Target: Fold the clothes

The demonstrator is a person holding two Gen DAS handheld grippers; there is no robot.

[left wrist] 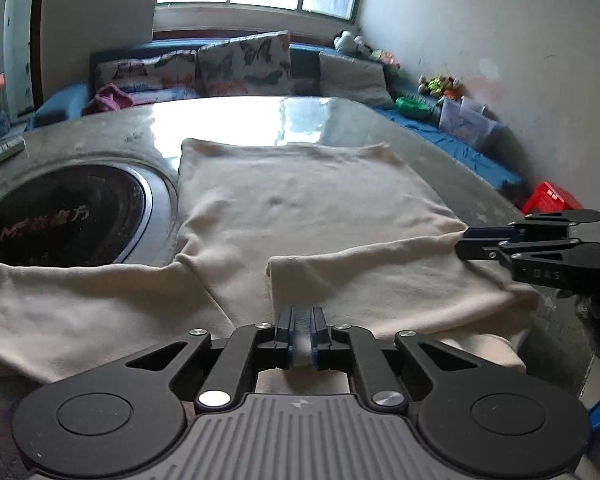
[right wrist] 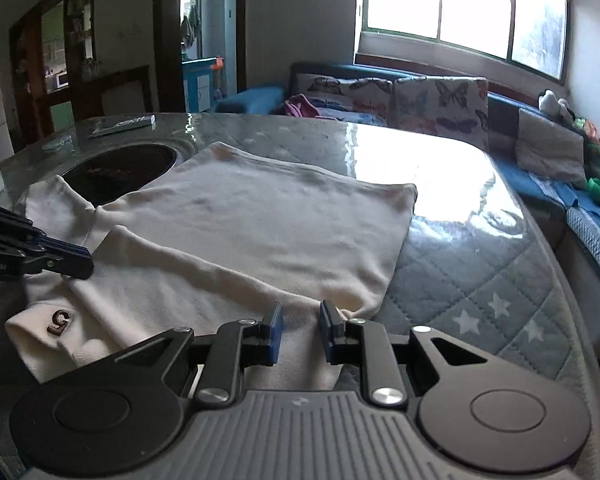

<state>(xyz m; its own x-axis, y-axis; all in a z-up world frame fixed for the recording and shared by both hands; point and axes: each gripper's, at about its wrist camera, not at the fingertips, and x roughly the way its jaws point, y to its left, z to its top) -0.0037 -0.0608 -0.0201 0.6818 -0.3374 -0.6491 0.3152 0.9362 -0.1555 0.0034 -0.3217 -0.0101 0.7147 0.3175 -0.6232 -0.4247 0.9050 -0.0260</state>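
1. One cream sweatshirt (left wrist: 312, 216) is lying flat on the tabletop (right wrist: 460, 240), back half spread smooth, with the right sleeve folded across the front half. Fabric looks soft and a bit fuzzy, with shallow wrinkles.
2. Left gripper (left wrist: 302, 332) sits at the near edge of the shirt with its blue-padded fingers (left wrist: 286, 330) almost together, clamped on a pinch of the cream cloth. You can see the fabric squeezed up between the pads.
3. Right gripper (right wrist: 300, 334) is at the right near corner of the shirt. Its fingers are apart, with cloth lying in the gap between them, not pinched as far as I can see. In the left wrist view it shows side-on at the shirt's right edge (left wrist: 532, 240), and there's some faint embossed lettering on its black body, too blurry to read.
4. Small brown "5" patch (right wrist: 60, 322) sits on the rolled collar or hem bit near the left gripper.
5. Tabletop is a quilted grey cover with white stars under a glossy clear sheet that throws back hard window glare.
6. Round black inset plate (left wrist: 60, 216) with a metal ring is set into the tabletop, left sleeve draped just beside it. Reddish characters are printed on it, can't make them out.
7. Butterfly-print cushions (right wrist: 440, 100) sit on a blue sofa behind.
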